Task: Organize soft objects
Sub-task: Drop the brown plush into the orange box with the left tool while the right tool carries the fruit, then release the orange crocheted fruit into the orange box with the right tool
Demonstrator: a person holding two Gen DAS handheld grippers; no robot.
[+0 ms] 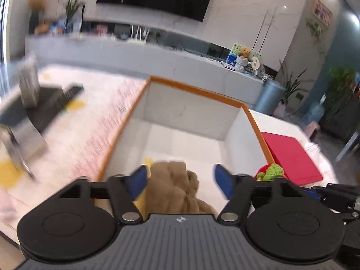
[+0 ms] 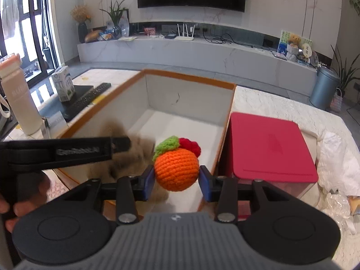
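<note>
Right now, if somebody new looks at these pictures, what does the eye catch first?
First the crocheted orange, clamped between the right gripper fingers above the orange-rimmed box. Next, the brown plush toy between the open left gripper fingers, over that box. A red lid lies right of it.

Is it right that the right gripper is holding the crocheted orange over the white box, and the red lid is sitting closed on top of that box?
Not quite. The right gripper does hold the crocheted orange over the white box, but the box is open. The right wrist view shows the red lid lying beside it, to its right.
</note>
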